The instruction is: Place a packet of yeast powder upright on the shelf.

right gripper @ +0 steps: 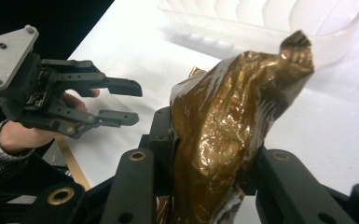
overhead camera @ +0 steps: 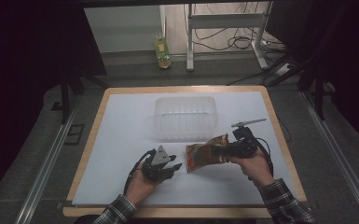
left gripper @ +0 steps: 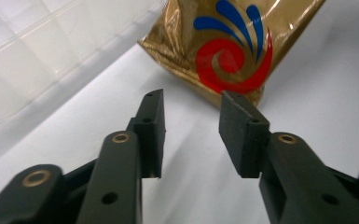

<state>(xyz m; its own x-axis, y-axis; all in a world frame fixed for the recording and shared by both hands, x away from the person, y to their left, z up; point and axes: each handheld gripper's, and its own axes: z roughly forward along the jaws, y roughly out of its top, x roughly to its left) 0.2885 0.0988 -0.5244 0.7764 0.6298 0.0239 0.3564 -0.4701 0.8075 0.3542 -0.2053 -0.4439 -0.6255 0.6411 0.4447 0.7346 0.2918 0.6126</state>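
Note:
A crinkled gold snack bag (overhead camera: 205,153) with a red and blue swirl (left gripper: 233,51) lies just above the white mat at centre right. My right gripper (overhead camera: 224,150) is shut on its right end, and the foil (right gripper: 228,121) bulges up between the jaws. My left gripper (overhead camera: 176,166) stands open a little left of the bag, its jaws pointing at the bag with nothing between them. From the right gripper view, that left gripper (right gripper: 133,102) sits at the left, held in a hand. A clear plastic bin (overhead camera: 185,116) stands behind the bag.
The white mat (overhead camera: 121,140) covers a wood-edged table (overhead camera: 98,112). A clear bin wall (left gripper: 37,56) is near the left gripper's left side. On the floor beyond the table stand a yellow-green bottle (overhead camera: 162,51) and a metal frame with cables (overhead camera: 224,28).

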